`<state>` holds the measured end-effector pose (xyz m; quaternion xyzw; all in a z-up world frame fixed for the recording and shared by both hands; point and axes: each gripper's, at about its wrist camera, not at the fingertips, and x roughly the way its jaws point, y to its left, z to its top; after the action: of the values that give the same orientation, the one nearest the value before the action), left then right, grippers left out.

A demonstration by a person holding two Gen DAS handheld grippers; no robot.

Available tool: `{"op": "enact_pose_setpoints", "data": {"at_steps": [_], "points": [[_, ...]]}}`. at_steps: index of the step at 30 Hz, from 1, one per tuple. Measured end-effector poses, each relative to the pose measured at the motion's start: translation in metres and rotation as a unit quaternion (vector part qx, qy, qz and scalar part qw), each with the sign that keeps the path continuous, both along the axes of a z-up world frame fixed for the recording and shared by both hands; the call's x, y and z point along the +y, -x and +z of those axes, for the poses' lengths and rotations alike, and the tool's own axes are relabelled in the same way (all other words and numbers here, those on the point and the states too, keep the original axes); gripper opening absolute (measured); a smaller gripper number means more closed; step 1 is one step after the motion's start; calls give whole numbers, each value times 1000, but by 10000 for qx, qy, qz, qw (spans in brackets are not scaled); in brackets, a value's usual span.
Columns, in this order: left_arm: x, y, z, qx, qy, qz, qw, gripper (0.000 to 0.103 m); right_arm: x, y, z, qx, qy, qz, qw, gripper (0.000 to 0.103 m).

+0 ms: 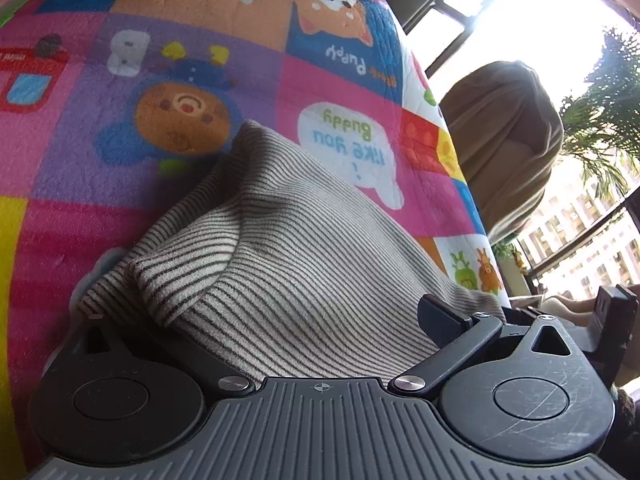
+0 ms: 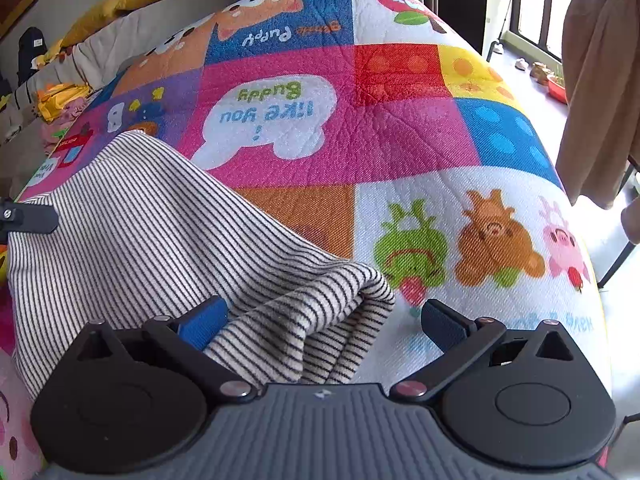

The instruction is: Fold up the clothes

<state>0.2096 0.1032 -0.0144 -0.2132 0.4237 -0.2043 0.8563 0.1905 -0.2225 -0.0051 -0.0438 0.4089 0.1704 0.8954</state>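
A grey-and-white striped garment (image 1: 304, 256) lies bunched on a colourful cartoon quilt (image 1: 120, 160). My left gripper (image 1: 264, 316) is open wide, low over the near edge of the garment. The cloth covers its left finger and only the right fingertip (image 1: 440, 314) shows. In the right wrist view the striped garment (image 2: 140, 232) has a folded, layered corner lying between the fingers of my right gripper (image 2: 324, 322), which is open. Its blue left pad (image 2: 204, 320) touches the fabric, and the right pad stands apart over the quilt (image 2: 360, 140). The left gripper's finger (image 2: 30, 218) rests on the garment's far left side.
A brown cloth (image 2: 596, 80) hangs over a chair just past the quilt's right edge. Yellow cushions and small clothes (image 2: 64, 100) lie at the back left. Bright windows (image 1: 532, 20) and a plant (image 1: 604, 120) stand beyond. Bare floor (image 2: 532, 92) runs along the right.
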Motion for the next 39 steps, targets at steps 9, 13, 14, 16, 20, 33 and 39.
{"op": "enact_pose_setpoints", "data": {"at_steps": [9,13,14,16,20,33,39], "points": [[22,15,8,-146,128,114,9997,103,10,39,13,-198,30,291,9994,103],[27,35,15,-202,70,33,9998,103,6,24,9,-419,340,81,9985,103],[26,37,15,-161,24,15,9999,103,5,20,8,-474,417,28,9980,103],[19,38,11,-5,-41,-91,10000,103,3,12,6,-585,572,-77,9966,103],[1,35,2,33,-308,-199,9993,103,-1,-3,1,-805,880,-287,9925,103],[-34,-26,1,-83,-842,-202,9962,103,-27,23,-15,-728,767,-461,9933,103],[-36,-72,3,-57,-586,-44,9983,103,-2,65,-10,-646,499,-1,9967,103]]}}
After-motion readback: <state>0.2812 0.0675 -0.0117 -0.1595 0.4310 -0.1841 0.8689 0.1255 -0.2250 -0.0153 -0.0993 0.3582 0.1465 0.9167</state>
